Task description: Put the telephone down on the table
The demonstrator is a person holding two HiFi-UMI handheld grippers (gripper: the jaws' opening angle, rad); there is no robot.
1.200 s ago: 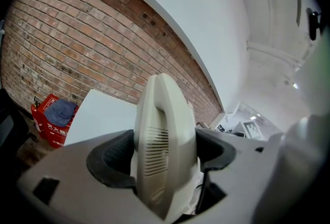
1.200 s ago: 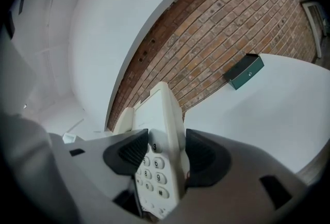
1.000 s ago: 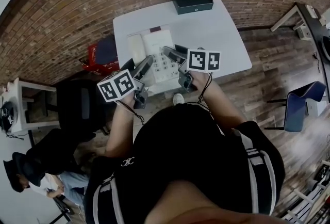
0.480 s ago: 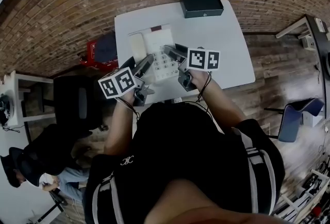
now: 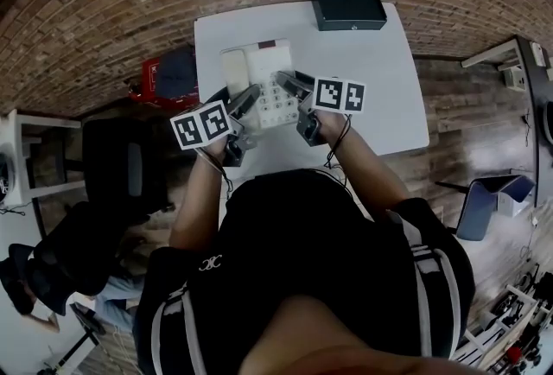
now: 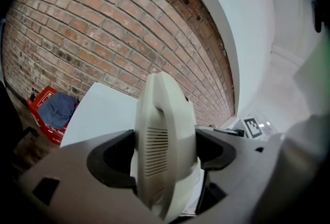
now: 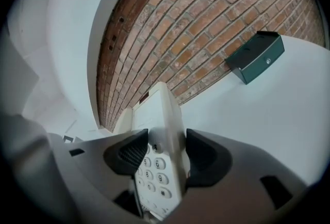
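The cream telephone [image 5: 259, 81] is over the near left part of the white table [image 5: 371, 79], handset on its left and keypad on its right. My left gripper [image 5: 245, 102] is shut on the handset side [image 6: 165, 130]. My right gripper [image 5: 290, 88] is shut on the keypad side [image 7: 161, 166], where the number keys show between the jaws. In the left gripper view the left gripper [image 6: 164, 155] pinches the ribbed cream shell. In the right gripper view the right gripper [image 7: 162, 152] clamps the phone's edge. I cannot tell whether the phone rests on the table.
A dark green box [image 5: 348, 9] lies at the table's far right corner [image 7: 256, 56]. A red crate with blue cloth [image 5: 168, 75] stands on the floor left of the table, against the brick wall. A black chair [image 5: 121, 170] is at the near left.
Both grippers have kept their hold on the telephone. The head view has shifted, and the phone sits slightly farther up the picture over the table.
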